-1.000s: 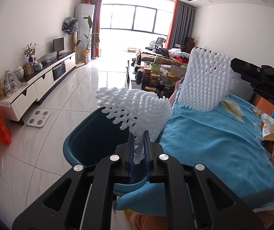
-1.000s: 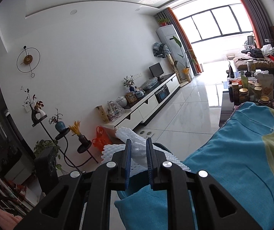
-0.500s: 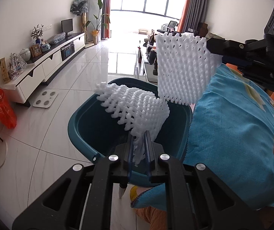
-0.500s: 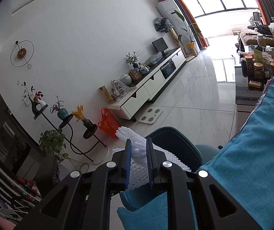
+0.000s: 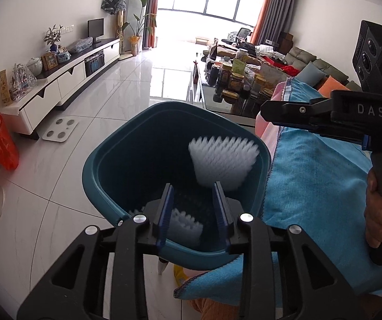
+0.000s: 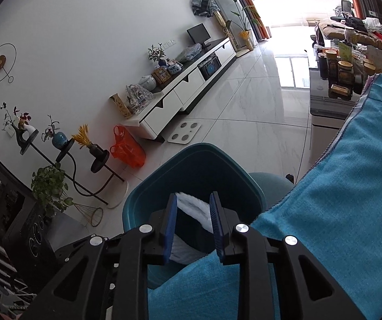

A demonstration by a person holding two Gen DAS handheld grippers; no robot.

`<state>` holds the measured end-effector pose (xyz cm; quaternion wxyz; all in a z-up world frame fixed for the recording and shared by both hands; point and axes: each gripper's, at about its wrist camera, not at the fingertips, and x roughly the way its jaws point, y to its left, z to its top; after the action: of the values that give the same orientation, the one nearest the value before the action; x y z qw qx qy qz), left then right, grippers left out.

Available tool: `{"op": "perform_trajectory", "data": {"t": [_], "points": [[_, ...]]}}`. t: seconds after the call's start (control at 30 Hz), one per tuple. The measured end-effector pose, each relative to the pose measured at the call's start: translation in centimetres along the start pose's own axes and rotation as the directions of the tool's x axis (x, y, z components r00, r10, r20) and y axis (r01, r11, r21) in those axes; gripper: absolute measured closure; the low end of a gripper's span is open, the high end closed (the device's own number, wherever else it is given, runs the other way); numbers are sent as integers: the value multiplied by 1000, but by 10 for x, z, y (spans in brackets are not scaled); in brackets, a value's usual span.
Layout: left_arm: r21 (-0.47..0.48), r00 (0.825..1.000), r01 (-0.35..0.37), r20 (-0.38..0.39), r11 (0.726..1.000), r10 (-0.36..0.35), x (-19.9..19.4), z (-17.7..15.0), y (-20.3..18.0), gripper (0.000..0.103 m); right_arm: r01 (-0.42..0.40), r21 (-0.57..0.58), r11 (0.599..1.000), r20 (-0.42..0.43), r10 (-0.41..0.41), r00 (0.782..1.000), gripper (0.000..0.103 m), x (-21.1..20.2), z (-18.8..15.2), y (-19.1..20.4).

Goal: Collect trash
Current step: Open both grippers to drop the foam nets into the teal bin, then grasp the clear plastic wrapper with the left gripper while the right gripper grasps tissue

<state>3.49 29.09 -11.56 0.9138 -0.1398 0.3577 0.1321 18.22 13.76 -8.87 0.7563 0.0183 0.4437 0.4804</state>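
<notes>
Both foam nets have left the claws since half a second ago and now lie inside the teal bin point(image 5: 105, 170): the larger foam net point(image 5: 223, 164) leans against the bin's far right wall, and the smaller foam net point(image 5: 184, 225) sits low near its front edge. Over the bin, the left gripper point(image 5: 194, 214) has just been opening; its blue pads stand apart with nothing pressed between them, the smaller net seen through the gap. Likewise the right gripper point(image 6: 193, 226) has just been opening, empty, with white foam showing below between its fingers. A hand point(image 5: 380, 213) grips its handle. Just beside the bin on the right lies a blue towel point(image 5: 311, 186). Farther off on the tiled floor are a white scale point(image 5: 60, 130) and an orange bag point(image 5: 3, 144).
</notes>
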Motion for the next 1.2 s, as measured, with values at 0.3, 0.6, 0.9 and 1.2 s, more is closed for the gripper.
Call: {"op": "perform_trajectory", "data": {"t": [0.3,0.6,0.9,1.2], "points": [[21,991,5,136,1000,-8,-46,9,-18,57,34,-19,999,86,-33,996,65,-48,-13,-2],[177,959,162,204,971,-197,-92,14,-97,43,133,-54,990,254,-116,960,53,-155,-49,-11],[345,888,405,72,847,-454,-90,-13,-213,39,343,66,937,362,-342,867,53,-260,-108,-58],[409,792,584,-97,701,-603,-79,-42,-296,39,497,293,817,362,-576,733,53,-330,-173,-115]]}}
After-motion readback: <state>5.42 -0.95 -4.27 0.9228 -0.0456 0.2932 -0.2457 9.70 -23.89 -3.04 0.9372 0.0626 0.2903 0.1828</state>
